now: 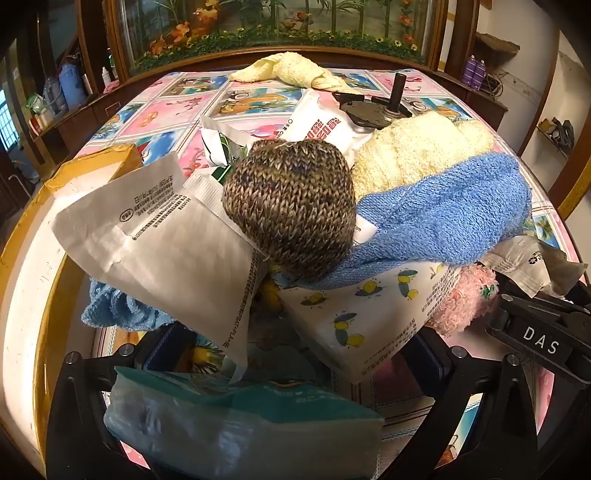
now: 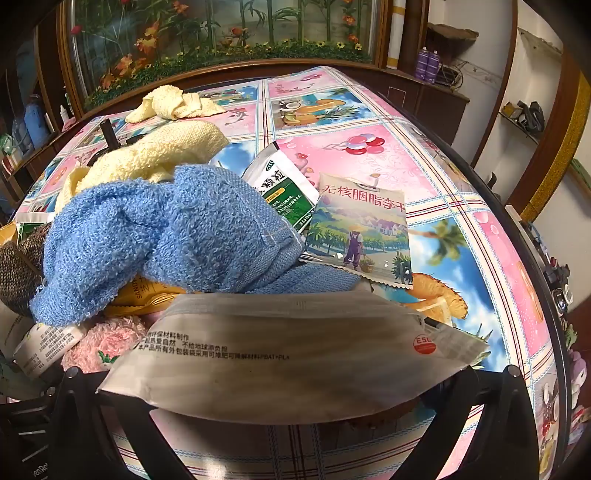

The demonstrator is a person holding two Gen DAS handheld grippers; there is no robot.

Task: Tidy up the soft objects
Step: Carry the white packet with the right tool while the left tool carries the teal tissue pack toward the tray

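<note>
A pile of soft things lies on the patterned tablecloth. In the left wrist view a brown knitted hat (image 1: 291, 206) sits on top, with a blue towel (image 1: 443, 218), a cream towel (image 1: 417, 147) and a pink fluffy item (image 1: 461, 302) beside it. My left gripper (image 1: 291, 354) is open, its fingers either side of white pouches (image 1: 177, 236) and a lemon-print pack (image 1: 354, 314); a teal bag (image 1: 240, 424) lies across its base. In the right wrist view my right gripper (image 2: 291, 373) has a grey-white pouch (image 2: 295, 354) lying between its wide fingers, in front of the blue towel (image 2: 159, 236).
A yellow cloth (image 1: 288, 70) lies at the table's far edge. A cardboard box (image 1: 92, 166) stands at the left. A dark metal part with a post (image 1: 380, 107) sits behind the pile. Snack packets (image 2: 362, 229) lie on the cloth at the right. A glass cabinet (image 1: 258, 29) stands behind.
</note>
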